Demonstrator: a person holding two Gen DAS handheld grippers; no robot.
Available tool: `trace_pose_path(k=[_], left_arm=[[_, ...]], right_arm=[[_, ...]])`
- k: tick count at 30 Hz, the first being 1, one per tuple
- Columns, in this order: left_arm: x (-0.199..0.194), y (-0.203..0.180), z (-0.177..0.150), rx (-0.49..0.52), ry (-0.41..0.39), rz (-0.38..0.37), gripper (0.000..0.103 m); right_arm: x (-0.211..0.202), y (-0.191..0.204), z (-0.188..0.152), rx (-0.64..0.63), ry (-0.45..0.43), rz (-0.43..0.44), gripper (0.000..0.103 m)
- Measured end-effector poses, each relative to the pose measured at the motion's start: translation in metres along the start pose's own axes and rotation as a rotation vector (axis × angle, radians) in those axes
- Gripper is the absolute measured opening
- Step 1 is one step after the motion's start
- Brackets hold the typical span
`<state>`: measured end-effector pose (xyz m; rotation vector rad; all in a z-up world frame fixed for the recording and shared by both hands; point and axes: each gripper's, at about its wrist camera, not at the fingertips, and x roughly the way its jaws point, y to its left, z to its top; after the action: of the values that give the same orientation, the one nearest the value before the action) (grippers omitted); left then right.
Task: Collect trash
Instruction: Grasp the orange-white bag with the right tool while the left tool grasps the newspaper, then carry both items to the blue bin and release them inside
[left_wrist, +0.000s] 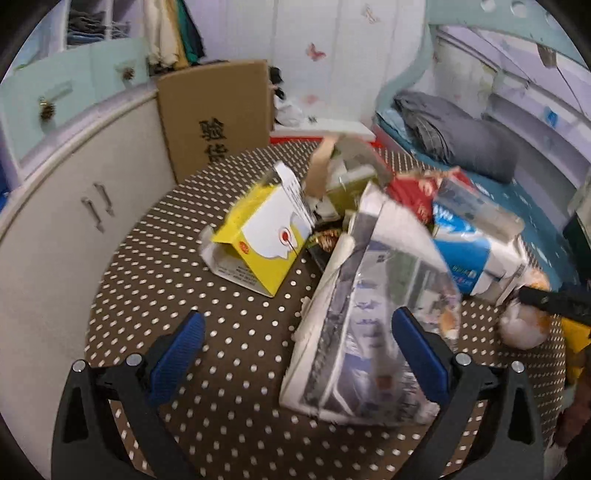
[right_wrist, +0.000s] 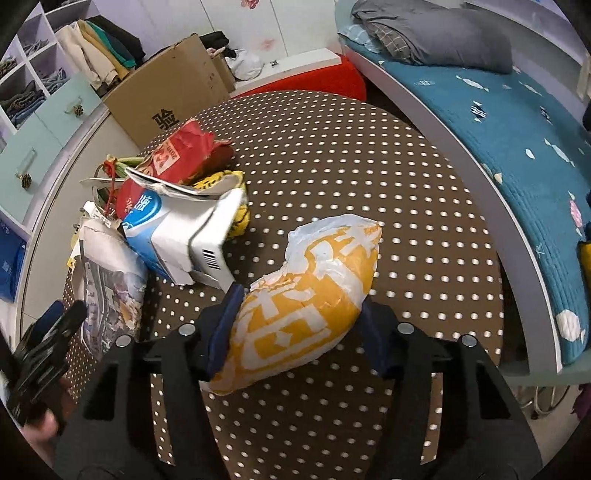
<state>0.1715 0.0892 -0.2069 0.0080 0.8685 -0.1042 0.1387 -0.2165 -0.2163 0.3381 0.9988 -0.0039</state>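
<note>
A heap of trash lies on a round table with a brown dotted cloth. My left gripper is open just above the cloth. A grey-and-white printed packet lies between its blue pads, close against the right one and clear of the left. Behind the packet are a yellow box, a red wrapper and a blue-and-white carton. My right gripper is shut on a crumpled yellow-and-white plastic bag, with a pad pressing on each side. The carton lies to its left.
A large cardboard box leans at the table's far left edge beside a white cabinet. A bed with a teal cover and a grey pillow runs along the right. The dotted cloth right of the heap is bare.
</note>
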Motion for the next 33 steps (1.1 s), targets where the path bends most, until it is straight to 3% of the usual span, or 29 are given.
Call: trace_pose_path(k=[1, 3, 4, 5, 7, 12, 15, 19, 23, 26, 28, 29, 30, 33], left_arm=[[0.004, -0.001, 0.001, 0.013, 0.007, -0.011, 0.099], [0.010, -0.002, 0.003, 0.020, 0.024, -0.104, 0.096], [0.012, -0.002, 0.004, 0.012, 0.034, -0.146, 0.088], [0.015, -0.004, 0.004, -0.002, 0.057, -0.218, 0.064], [0.018, -0.010, 0.002, -0.020, 0.078, -0.273, 0.054], [0.010, -0.024, 0.000, -0.011, 0.048, -0.282, 0.023], [0.000, -0.029, 0.001, -0.013, 0.012, -0.281, 0.012], [-0.018, -0.041, -0.001, 0.014, -0.034, -0.295, 0.008], [-0.024, -0.056, -0.001, 0.071, -0.048, -0.271, 0.011], [-0.013, -0.061, 0.002, 0.061, -0.021, -0.295, 0.026], [-0.010, -0.064, 0.002, 0.050, -0.012, -0.316, 0.026], [-0.009, -0.068, 0.002, 0.057, -0.013, -0.323, 0.025], [-0.010, -0.072, 0.002, 0.070, -0.022, -0.328, 0.014], [-0.016, -0.082, 0.002, 0.095, -0.041, -0.300, 0.008]], right_arm=[[-0.002, -0.004, -0.001, 0.003, 0.000, 0.004, 0.057], [-0.007, -0.011, -0.003, 0.005, -0.006, 0.003, 0.057], [-0.008, -0.013, -0.004, 0.004, -0.006, 0.005, 0.057], [-0.008, -0.014, -0.005, 0.001, -0.005, 0.007, 0.057], [-0.009, -0.016, -0.006, -0.004, -0.002, 0.008, 0.057], [-0.010, -0.017, -0.009, -0.012, 0.002, 0.016, 0.057], [-0.011, -0.016, -0.010, -0.015, -0.001, 0.017, 0.057], [-0.017, -0.019, -0.011, -0.014, -0.015, 0.026, 0.057], [-0.020, -0.021, -0.011, -0.017, -0.018, 0.035, 0.057], [-0.018, -0.021, -0.012, -0.025, -0.008, 0.044, 0.057], [-0.016, -0.020, -0.014, -0.030, -0.001, 0.053, 0.057], [-0.015, -0.020, -0.016, -0.032, 0.000, 0.056, 0.057], [-0.015, -0.020, -0.016, -0.034, 0.001, 0.057, 0.057], [-0.016, -0.022, -0.017, -0.029, 0.000, 0.062, 0.056]])
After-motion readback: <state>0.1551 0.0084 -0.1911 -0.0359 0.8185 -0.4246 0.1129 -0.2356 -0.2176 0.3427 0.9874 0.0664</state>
